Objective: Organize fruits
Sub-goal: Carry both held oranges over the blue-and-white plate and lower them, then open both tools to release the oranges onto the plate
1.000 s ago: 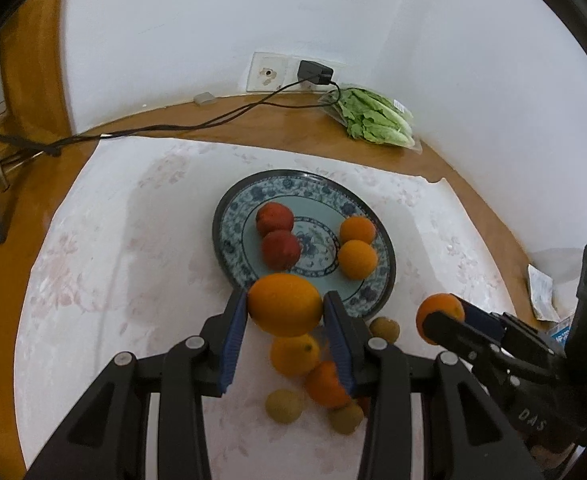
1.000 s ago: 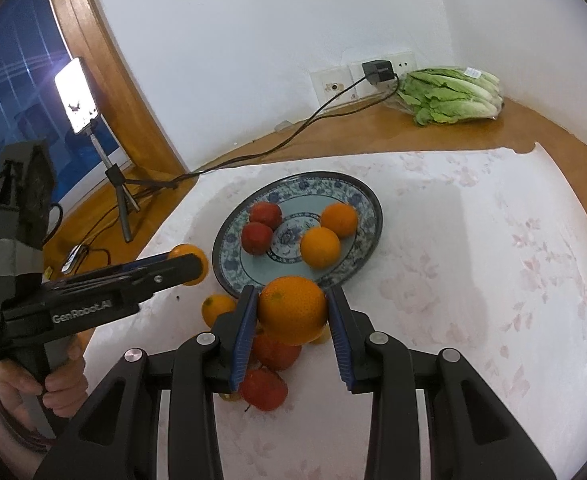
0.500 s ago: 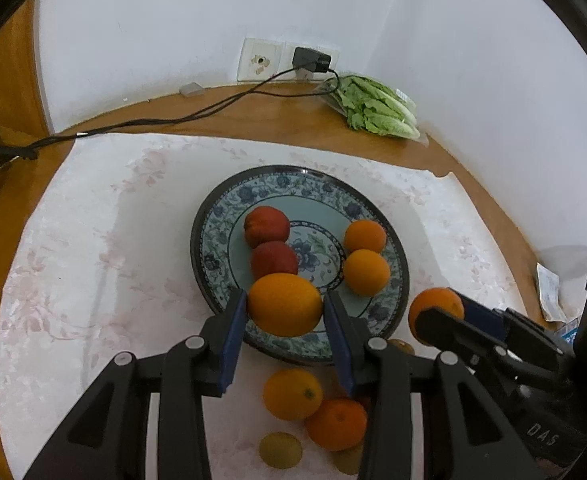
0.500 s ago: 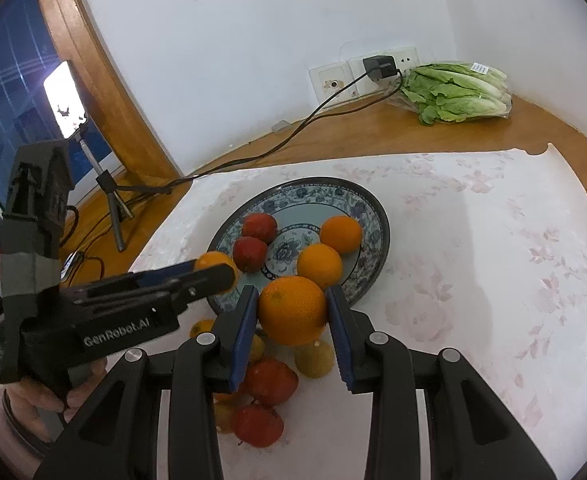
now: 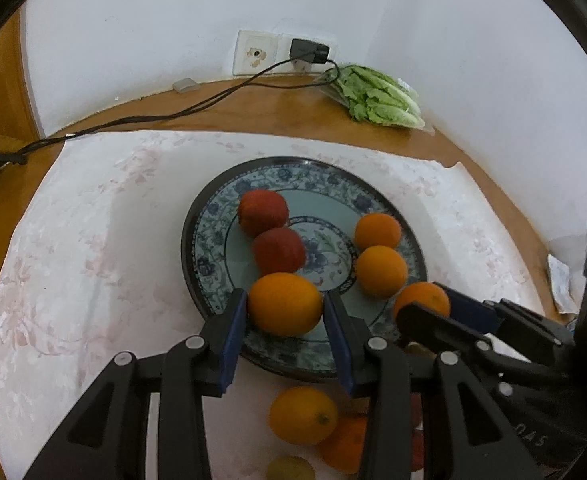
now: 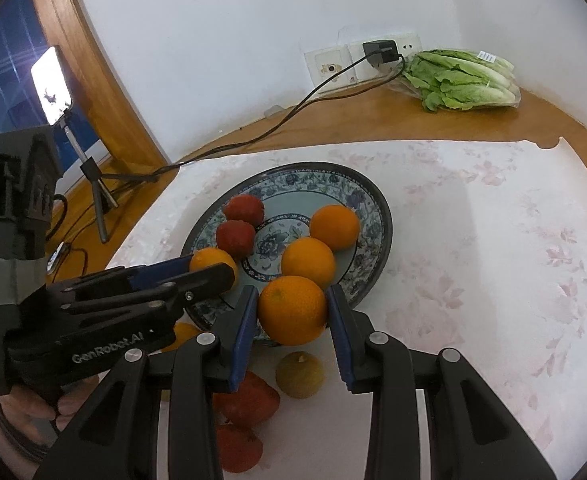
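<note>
A blue patterned plate holds two red fruits and two oranges. My left gripper is shut on an orange over the plate's near rim; it also shows in the right wrist view. My right gripper is shut on an orange above the plate's near edge; it shows in the left wrist view. Loose fruit lies in front of the plate: an orange, red fruits, a small yellow-green fruit.
A white floral cloth covers the wooden table. Bagged lettuce lies at the back by the wall sockets with a charger and black cable. A lit phone on a small tripod stands at the left.
Both grippers have moved forward with their oranges, from over the loose fruit to over the plate's near rim. Both stay shut.
</note>
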